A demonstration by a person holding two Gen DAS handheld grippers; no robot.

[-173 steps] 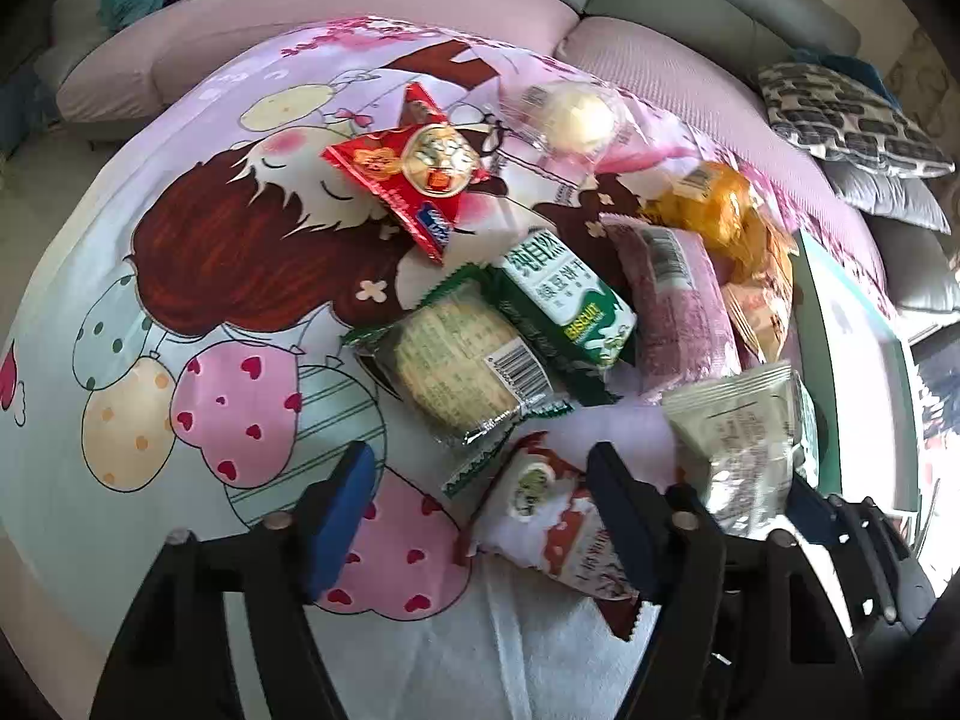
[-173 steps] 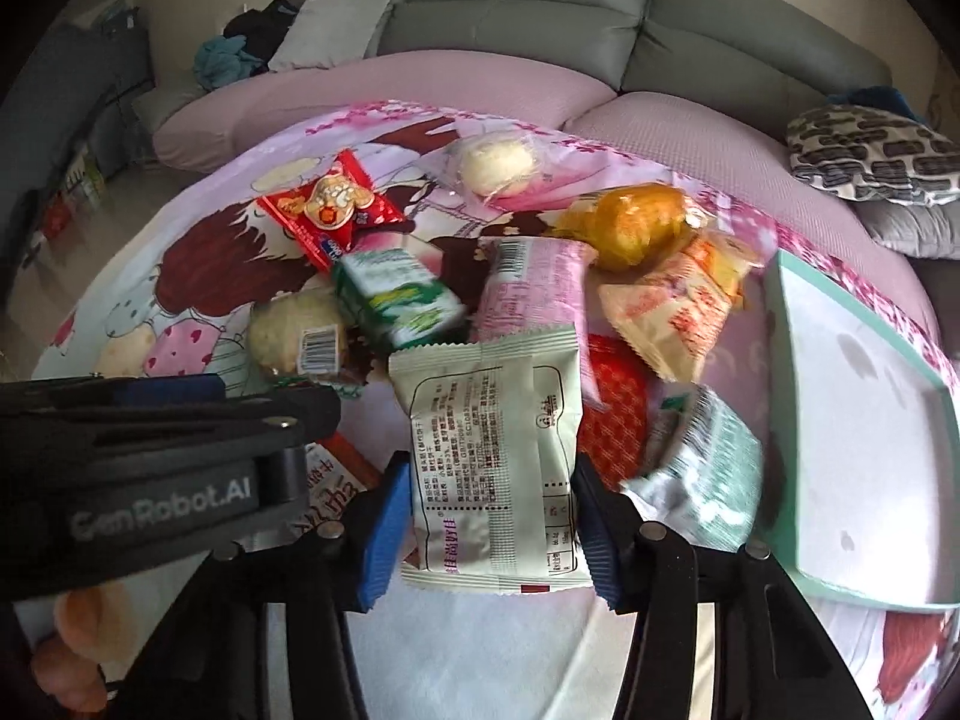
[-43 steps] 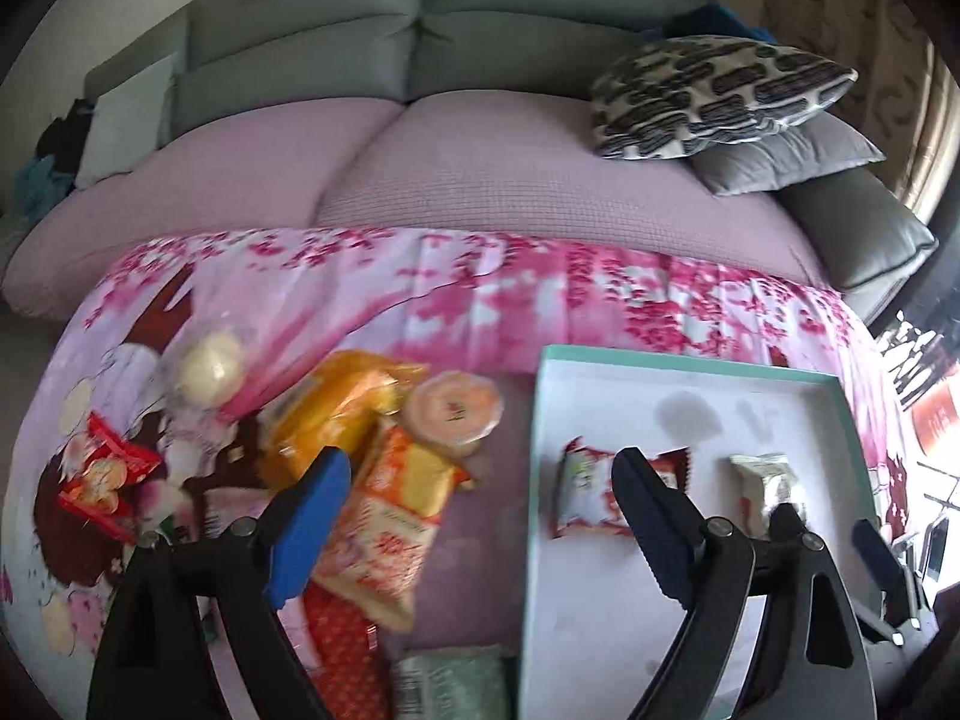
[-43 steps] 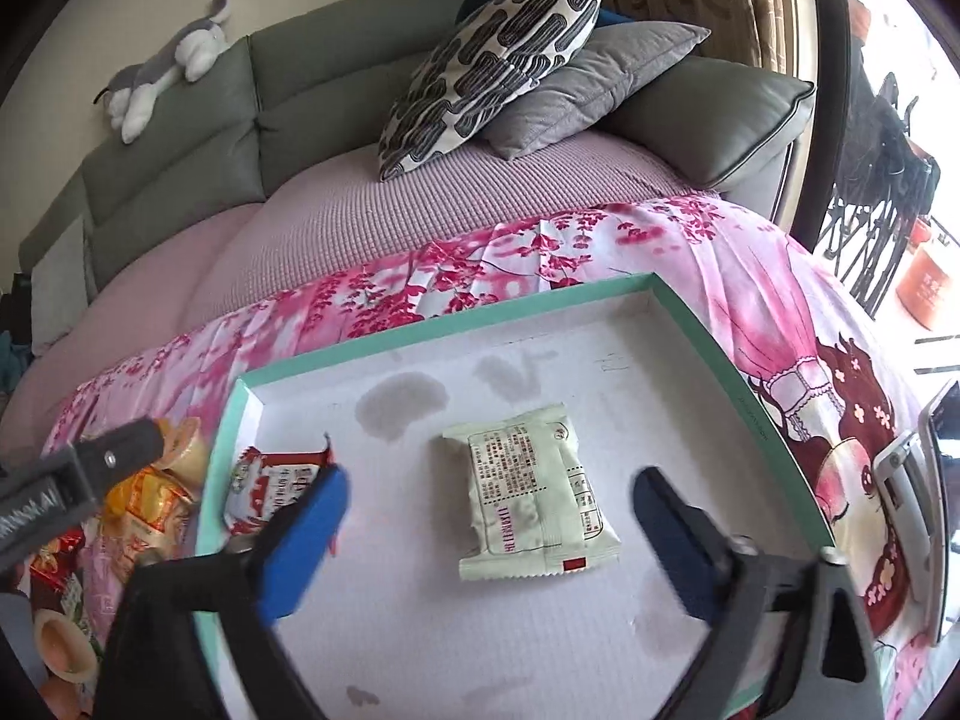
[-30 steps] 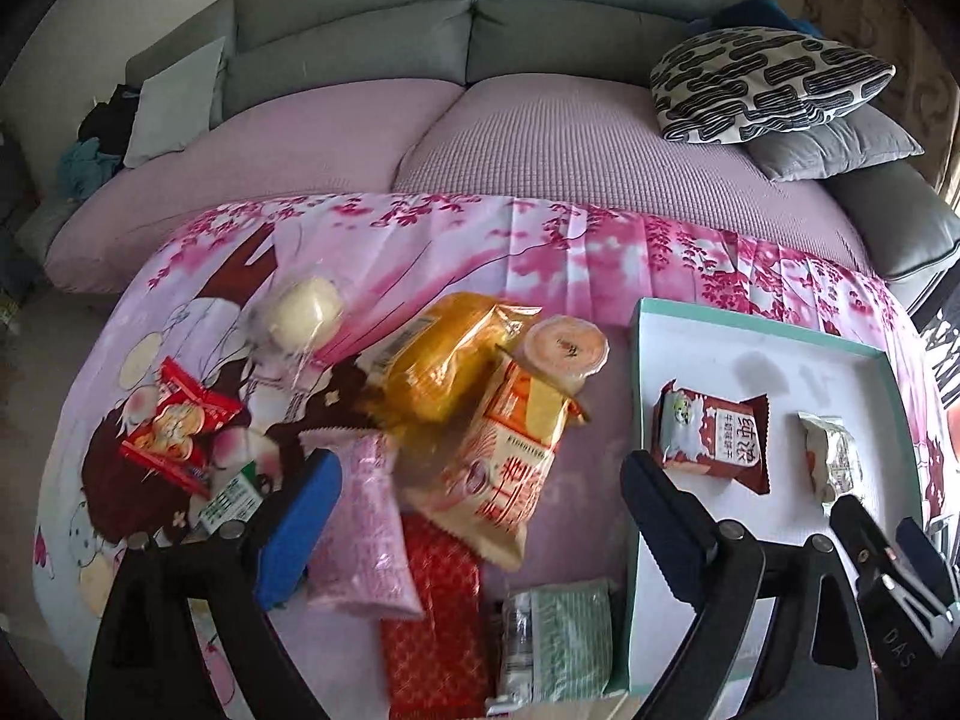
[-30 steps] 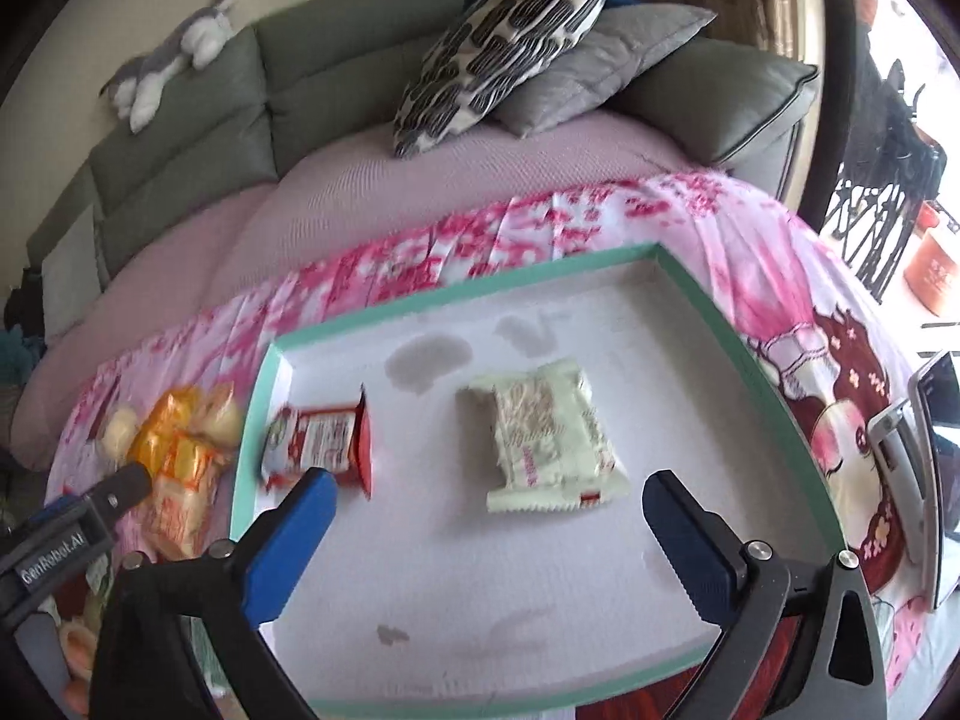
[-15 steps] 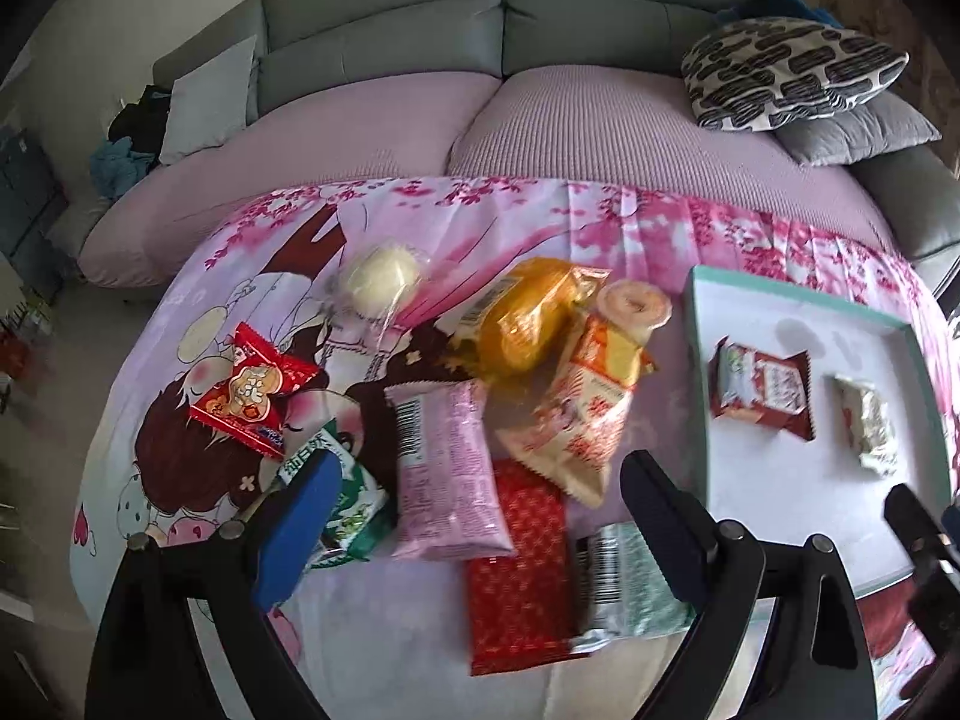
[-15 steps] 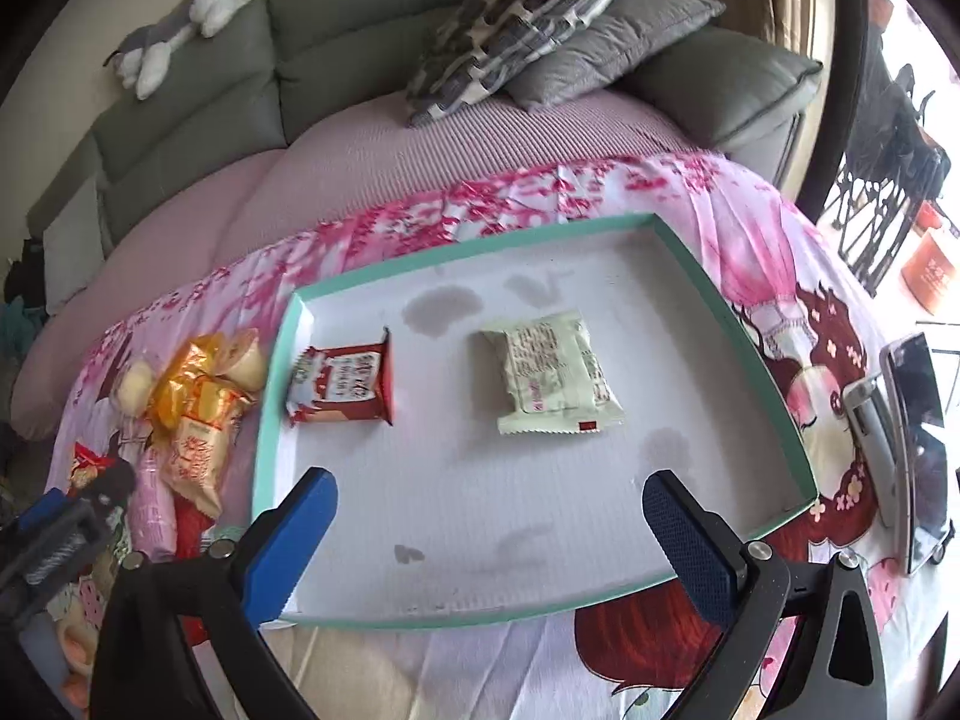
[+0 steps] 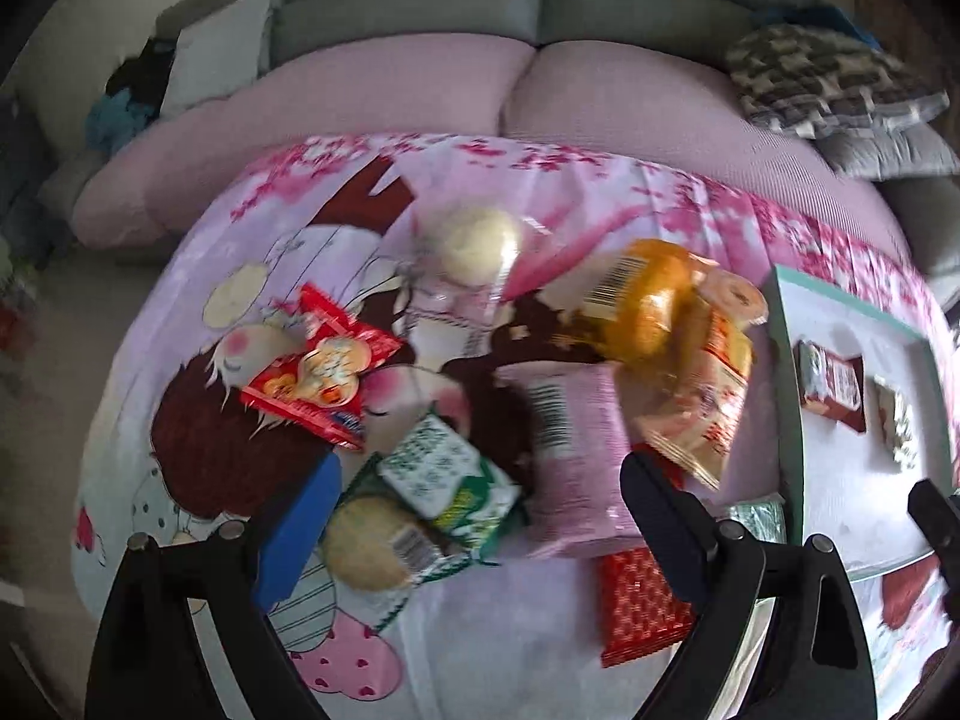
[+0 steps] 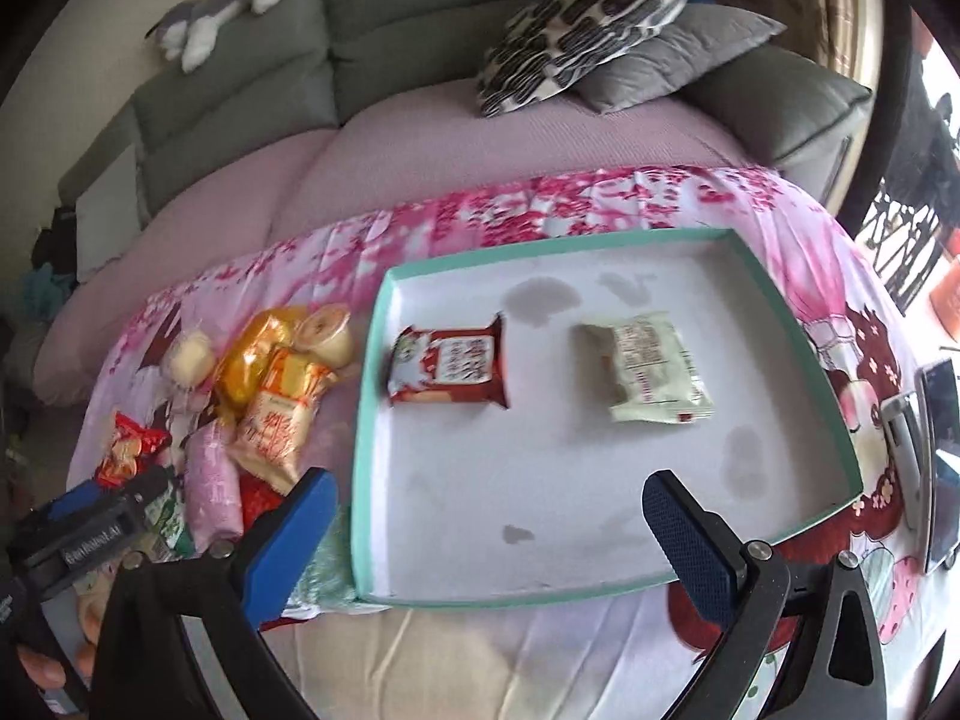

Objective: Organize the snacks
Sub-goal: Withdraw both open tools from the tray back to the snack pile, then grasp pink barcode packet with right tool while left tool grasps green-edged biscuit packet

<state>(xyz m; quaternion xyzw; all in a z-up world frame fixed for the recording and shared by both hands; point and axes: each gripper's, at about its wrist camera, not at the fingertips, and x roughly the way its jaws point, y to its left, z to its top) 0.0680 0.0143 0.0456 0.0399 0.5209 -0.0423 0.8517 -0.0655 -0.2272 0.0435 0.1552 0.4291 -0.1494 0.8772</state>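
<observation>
A heap of snack packets lies on the pink cartoon cloth: a green biscuit pack point(image 9: 447, 483), a round cookie pack point(image 9: 375, 549), a pink packet point(image 9: 573, 450), a red packet point(image 9: 321, 375) and an orange bun bag point(image 9: 651, 300). My left gripper point(image 9: 480, 531) hovers open above the green pack and cookie, gripping nothing. The teal-rimmed white tray point(image 10: 366, 420) holds a dark red packet point(image 10: 450, 363) and a pale green packet point(image 10: 651, 372). My right gripper point(image 10: 486, 531) hangs open over the tray's near part, empty.
A grey and lilac sofa point(image 10: 420, 138) with patterned cushions point(image 10: 588, 18) curves behind the table. A phone or tablet point(image 10: 936, 450) lies at the right table edge. The left gripper's body point(image 10: 78, 540) shows at the lower left of the right wrist view.
My left gripper has swung left from the tray to above the snack heap. My right gripper has drawn back from the tray, which now shows whole with both packets lying in it.
</observation>
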